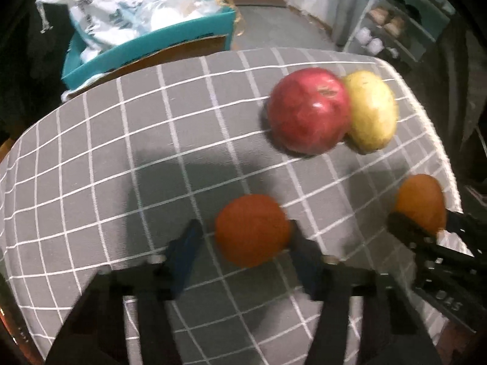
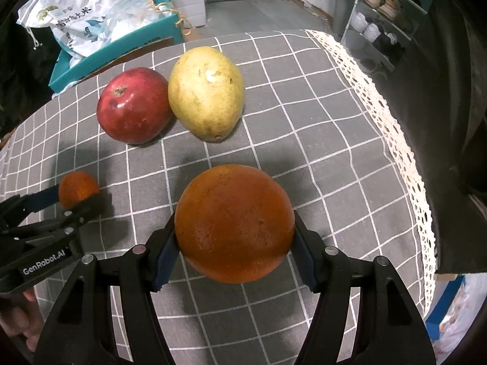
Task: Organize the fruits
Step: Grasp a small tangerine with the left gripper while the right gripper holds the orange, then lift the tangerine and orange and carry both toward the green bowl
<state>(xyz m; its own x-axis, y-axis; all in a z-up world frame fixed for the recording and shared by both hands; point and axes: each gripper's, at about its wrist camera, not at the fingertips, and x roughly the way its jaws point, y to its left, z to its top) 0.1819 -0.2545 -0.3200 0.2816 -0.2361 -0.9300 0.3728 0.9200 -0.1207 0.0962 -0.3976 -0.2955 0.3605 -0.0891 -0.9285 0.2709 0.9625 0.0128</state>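
Note:
A red apple [image 1: 309,109] and a yellow mango [image 1: 373,109] lie touching on the grey checked tablecloth [image 1: 91,158]; they also show in the right wrist view, the apple [image 2: 134,109] left of the mango [image 2: 207,91]. My left gripper [image 1: 246,240] is around a small orange [image 1: 252,229]; its right finger touches the fruit and a small gap shows at the left finger. My right gripper [image 2: 234,243] is shut on a large orange [image 2: 234,223], which also shows in the left wrist view [image 1: 420,203]. The left gripper [image 2: 79,196] and its small orange [image 2: 77,188] show at the left of the right wrist view.
A teal cardboard box [image 1: 146,48] with a white rice bag [image 2: 82,27] stands behind the table. A lace trim [image 2: 404,158] runs along the table's right edge. A shelf with shoes [image 2: 380,9] stands at the far right.

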